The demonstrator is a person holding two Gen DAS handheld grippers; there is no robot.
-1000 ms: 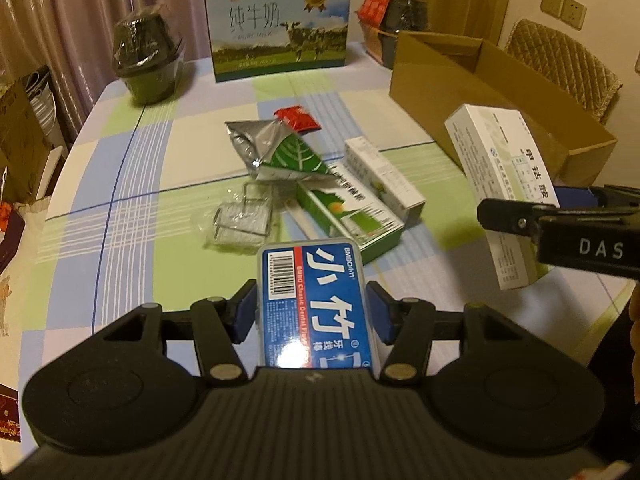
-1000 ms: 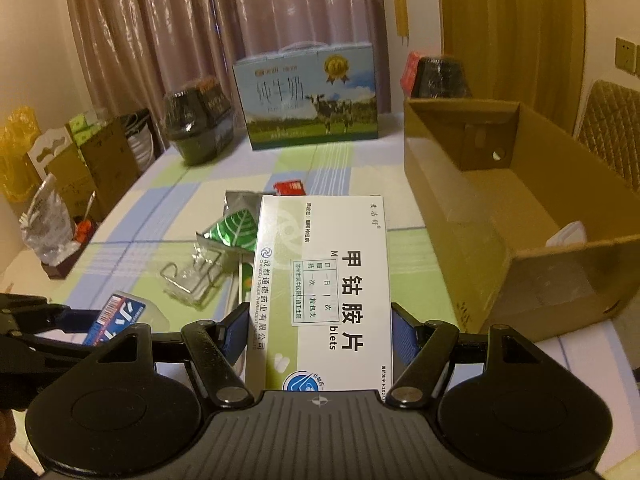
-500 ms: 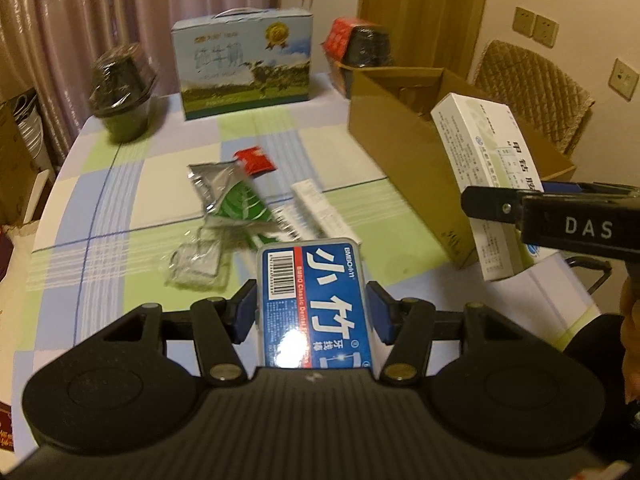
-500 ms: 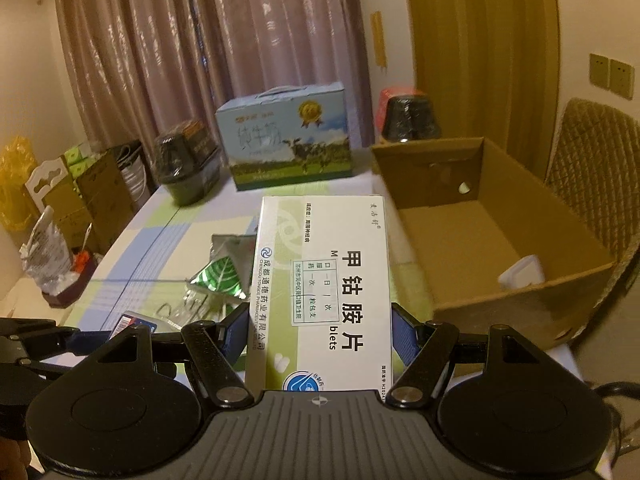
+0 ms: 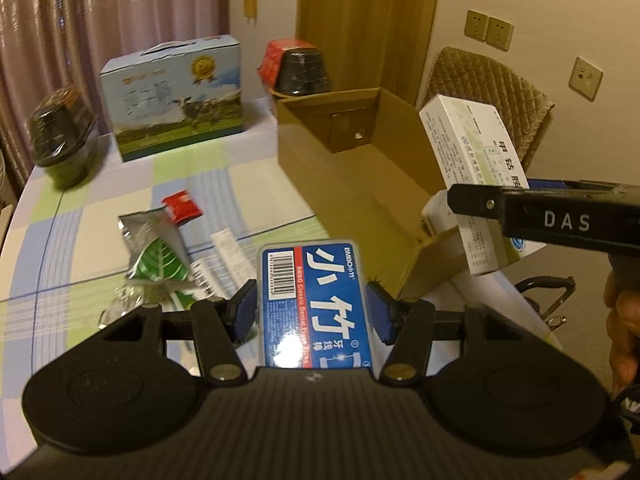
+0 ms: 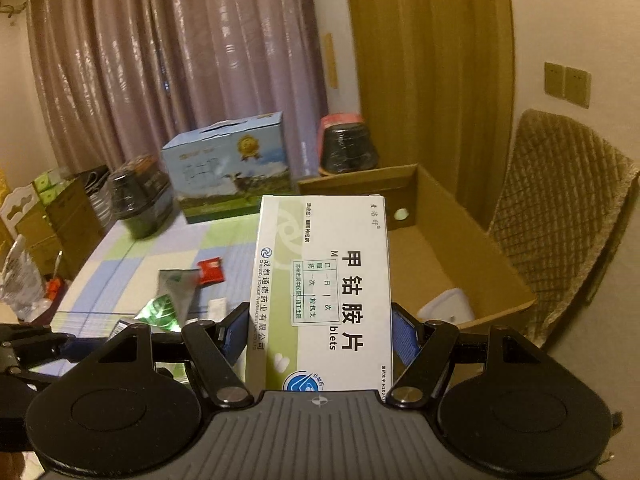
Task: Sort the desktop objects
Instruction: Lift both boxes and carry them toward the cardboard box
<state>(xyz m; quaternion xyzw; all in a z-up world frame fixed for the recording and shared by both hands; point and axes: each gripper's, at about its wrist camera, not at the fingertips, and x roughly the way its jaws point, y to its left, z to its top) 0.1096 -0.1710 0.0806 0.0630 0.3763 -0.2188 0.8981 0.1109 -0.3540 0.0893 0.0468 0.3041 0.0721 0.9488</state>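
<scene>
My left gripper (image 5: 311, 312) is shut on a blue dental floss pick box (image 5: 316, 300), held above the table's near edge. My right gripper (image 6: 320, 332) is shut on a white and green medicine box (image 6: 324, 280), raised in front of the open cardboard box (image 6: 460, 248). From the left wrist view that medicine box (image 5: 472, 168) hangs over the cardboard box's (image 5: 360, 168) near right corner. A white item (image 6: 448, 308) lies inside the cardboard box. On the checked tablecloth remain a silver-green pouch (image 5: 154, 248), a red packet (image 5: 182, 206) and a white carton (image 5: 230, 248).
A blue milk carton case (image 5: 172, 96) stands at the back of the table, with dark wrapped pots at the left (image 5: 60, 136) and behind the cardboard box (image 5: 304, 68). A quilted chair (image 6: 560, 216) stands to the right. A person's hand (image 5: 624, 328) holds the right gripper.
Both grippers have risen and swung right toward the cardboard box, each keeping its box. The table items have slid down and left in both views.
</scene>
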